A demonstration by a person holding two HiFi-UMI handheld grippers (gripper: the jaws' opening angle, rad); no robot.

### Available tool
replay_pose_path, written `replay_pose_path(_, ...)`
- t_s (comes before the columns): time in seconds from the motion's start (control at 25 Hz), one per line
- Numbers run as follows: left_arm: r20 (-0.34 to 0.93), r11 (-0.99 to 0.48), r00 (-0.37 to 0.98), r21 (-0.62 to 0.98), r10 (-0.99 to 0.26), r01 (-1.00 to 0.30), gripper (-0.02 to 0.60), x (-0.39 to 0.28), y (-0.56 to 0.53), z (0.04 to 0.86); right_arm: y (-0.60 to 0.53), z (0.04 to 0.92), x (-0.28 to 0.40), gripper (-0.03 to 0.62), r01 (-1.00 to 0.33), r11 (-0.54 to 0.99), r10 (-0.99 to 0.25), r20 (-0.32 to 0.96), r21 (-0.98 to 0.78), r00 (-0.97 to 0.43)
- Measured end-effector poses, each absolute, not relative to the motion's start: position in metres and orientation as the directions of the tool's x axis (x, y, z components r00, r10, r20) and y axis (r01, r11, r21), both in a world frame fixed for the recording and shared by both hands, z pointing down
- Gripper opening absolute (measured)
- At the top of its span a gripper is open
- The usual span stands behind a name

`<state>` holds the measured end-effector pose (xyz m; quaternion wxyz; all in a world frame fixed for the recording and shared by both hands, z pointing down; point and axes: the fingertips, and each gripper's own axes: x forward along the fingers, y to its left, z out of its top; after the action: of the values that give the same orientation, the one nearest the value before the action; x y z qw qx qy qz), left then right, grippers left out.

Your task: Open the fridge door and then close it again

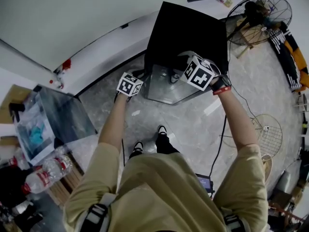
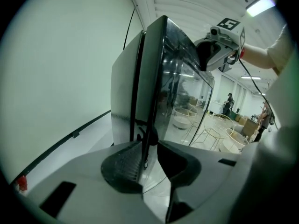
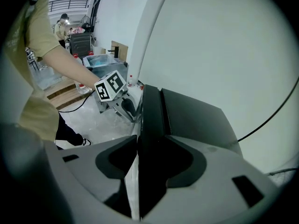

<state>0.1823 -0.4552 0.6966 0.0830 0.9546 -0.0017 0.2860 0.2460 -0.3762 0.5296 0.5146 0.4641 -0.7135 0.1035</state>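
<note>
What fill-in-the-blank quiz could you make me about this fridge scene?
The left gripper and right gripper each have the edge of the fridge's ___ between their jaws.
The fridge's top is ___ in colour.
Plastic water ___ lie at the head view's lower left.
Missing: door, black, bottles.
</note>
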Motion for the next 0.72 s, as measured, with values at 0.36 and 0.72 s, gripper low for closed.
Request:
replay_pose_path(0.36, 0.547, -0.988, 0.836, 0.149, 0.042, -0.047, 0.109, 0.182, -0.4539, 0.6959, -0.3747, 0.5264, 0.246, 0.192, -0.793, 0.555, -0.518, 0.851, 0.252, -0.091)
replay_pose_path(0.72, 0.569, -0.989, 0.822, 0.12, -0.004, -0.088, 0.107, 0.1758, -0.452, 0.6973, -0.3735, 0.5282, 0.2417, 0.192, -0.797, 0.546, -0.51, 0.857, 0.256, -0.074)
